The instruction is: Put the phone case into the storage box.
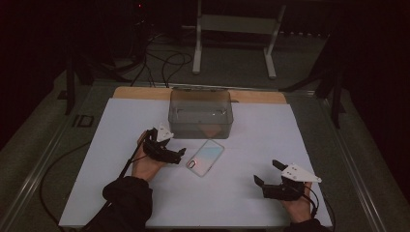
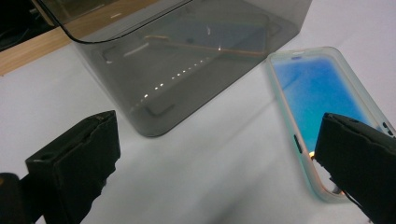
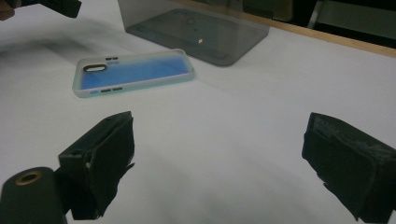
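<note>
The phone case (image 1: 205,157) lies flat on the white table (image 1: 121,145), just in front of the grey see-through box (image 1: 200,113). The left gripper (image 1: 180,153) sits right beside it, jaws wide apart. The right gripper (image 1: 267,173) waits farther off, jaws apart too.

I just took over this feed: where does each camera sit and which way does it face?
High view: above the person's side, looking forward and down at the table; forearms, both grippers.
Left gripper view: rides the left gripper, facing the smoky box.
Right gripper view: rides the right gripper, facing across the table.
Shared: phone case.
</note>
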A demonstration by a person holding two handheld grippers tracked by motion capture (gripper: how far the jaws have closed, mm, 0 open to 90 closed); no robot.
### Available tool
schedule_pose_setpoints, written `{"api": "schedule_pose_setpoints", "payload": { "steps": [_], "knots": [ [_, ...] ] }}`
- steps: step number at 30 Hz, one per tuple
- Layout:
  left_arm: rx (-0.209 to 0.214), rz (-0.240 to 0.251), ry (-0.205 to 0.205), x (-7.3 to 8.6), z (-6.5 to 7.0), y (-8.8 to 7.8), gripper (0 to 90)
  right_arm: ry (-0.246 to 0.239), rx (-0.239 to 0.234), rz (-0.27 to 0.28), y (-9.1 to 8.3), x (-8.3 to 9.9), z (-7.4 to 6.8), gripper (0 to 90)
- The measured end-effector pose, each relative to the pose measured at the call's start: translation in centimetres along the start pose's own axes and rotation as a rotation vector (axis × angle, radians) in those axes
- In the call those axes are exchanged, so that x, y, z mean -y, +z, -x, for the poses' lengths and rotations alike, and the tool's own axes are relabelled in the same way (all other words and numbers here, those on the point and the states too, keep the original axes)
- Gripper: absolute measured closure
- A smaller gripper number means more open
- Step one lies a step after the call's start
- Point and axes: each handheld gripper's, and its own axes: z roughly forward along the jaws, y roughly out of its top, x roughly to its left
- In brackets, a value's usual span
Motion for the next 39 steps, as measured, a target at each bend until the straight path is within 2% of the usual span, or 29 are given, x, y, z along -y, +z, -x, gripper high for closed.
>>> {"api": "schedule_pose_setpoints", "payload": {
  "steps": [18,26,39],
  "knots": [
    [0.004,-0.03,-0.006,-0.2,0.4,1.5,1.0,-0.002,-0.001,-0.004,0.0,0.0,0.0,9.2],
    [0.009,-0.052,0.006,-0.4,0.7,2.3,1.1,-0.001,0.001,-0.003,0.0,0.0,0.0,9.2],
    [0.022,-0.072,-0.004,-0.9,1.3,3.2,2.1,-0.004,-0.001,-0.007,0.0,0.0,0.0,9.2]
  ]
}}
